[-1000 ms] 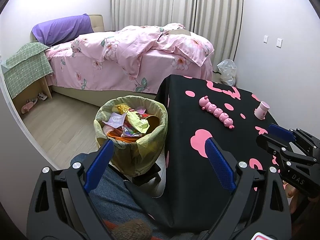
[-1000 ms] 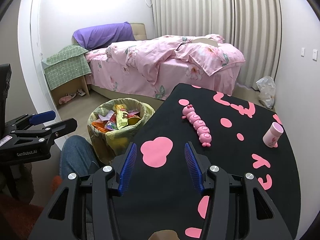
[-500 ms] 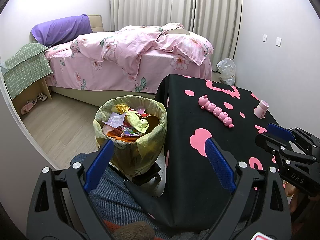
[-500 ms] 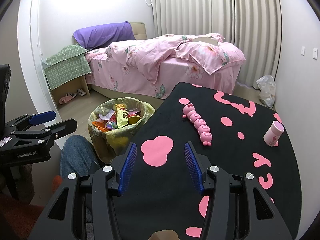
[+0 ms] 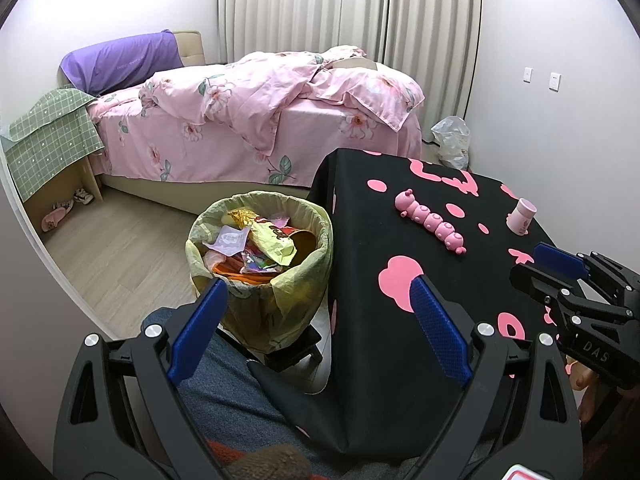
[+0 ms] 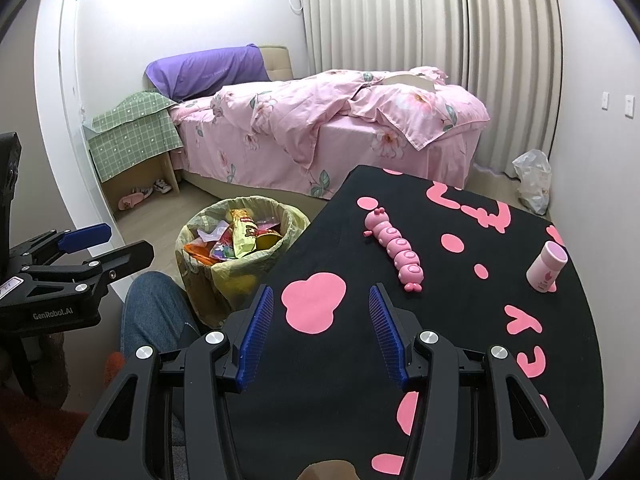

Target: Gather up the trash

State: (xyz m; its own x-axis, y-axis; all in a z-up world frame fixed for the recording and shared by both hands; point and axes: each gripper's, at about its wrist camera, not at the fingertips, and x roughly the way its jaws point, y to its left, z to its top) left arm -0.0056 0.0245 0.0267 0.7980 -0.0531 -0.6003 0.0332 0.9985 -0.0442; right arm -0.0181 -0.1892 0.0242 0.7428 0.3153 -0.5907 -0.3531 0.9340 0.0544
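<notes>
nothing shifted: both the left gripper point(image 5: 316, 316) and right gripper point(image 6: 320, 320) apparently gape empty.

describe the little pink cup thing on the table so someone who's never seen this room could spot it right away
Start at the black table with pink shapes, in front of the pink bed. Near its right edge stands a small pink cup, upright. Unlike the long segmented pink caterpillar toy lying mid-table, it is short, smooth and cylindrical.

Left gripper point(image 5: 318, 320): jaws spread wide, nothing between the pads, pitched downward. Right gripper point(image 6: 320, 320): jaws apart, empty, pitched downward likewise. Person's denim-clad leg point(image 6: 150, 312) visible below both.
</notes>
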